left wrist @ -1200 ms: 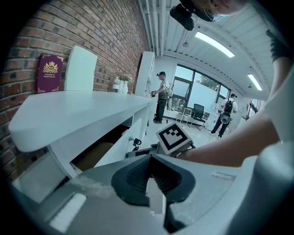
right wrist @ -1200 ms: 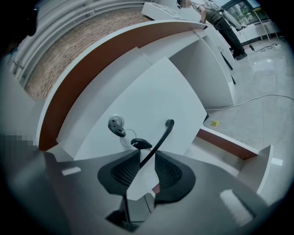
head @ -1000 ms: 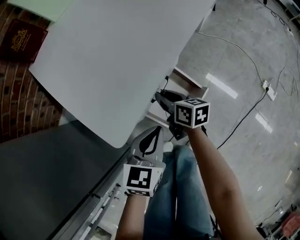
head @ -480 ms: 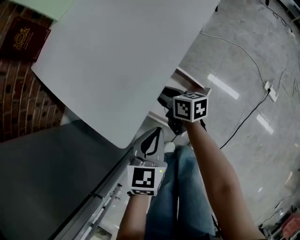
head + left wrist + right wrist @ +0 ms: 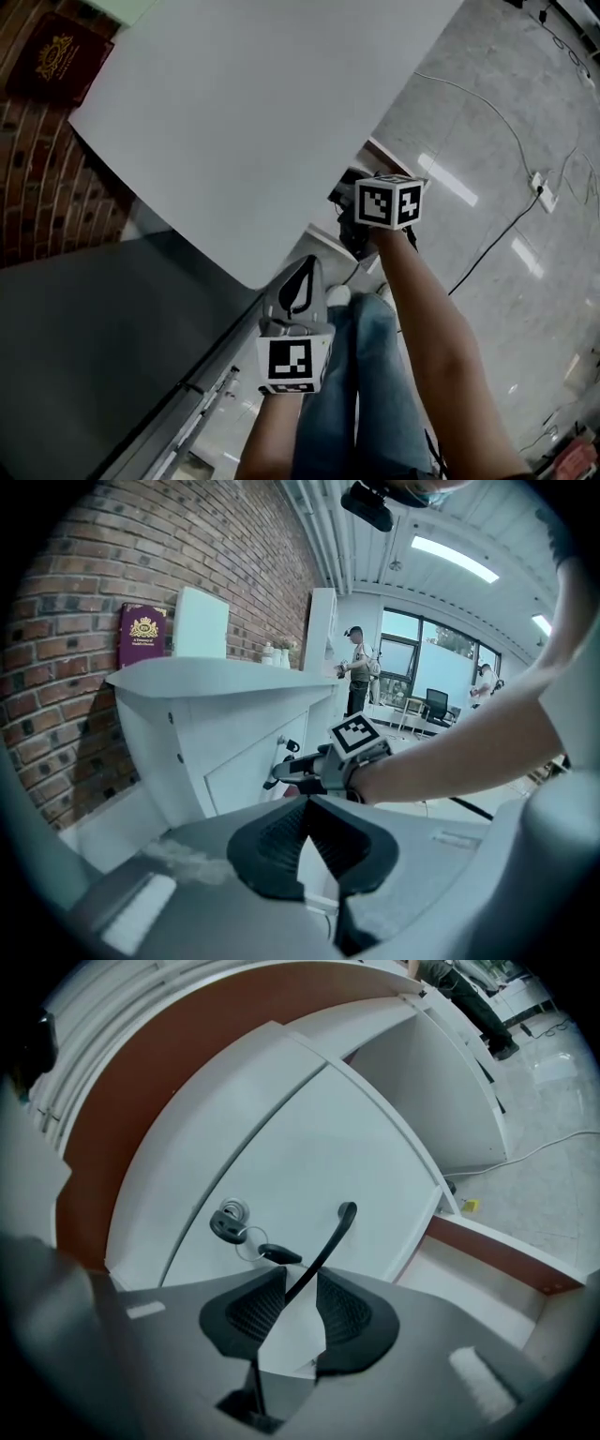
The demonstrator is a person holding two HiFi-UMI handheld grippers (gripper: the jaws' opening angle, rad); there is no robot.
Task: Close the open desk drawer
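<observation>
Your right gripper [image 5: 300,1290] was clamped on the thin black bar handle [image 5: 334,1237] of the white desk drawer [image 5: 309,1147], which lay straight ahead. Your left gripper [image 5: 306,808], pinched together and empty, hung farther back.

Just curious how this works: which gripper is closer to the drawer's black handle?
Right. The right gripper has the black handle between its fingers; the left gripper hangs back, well short of it.
</observation>
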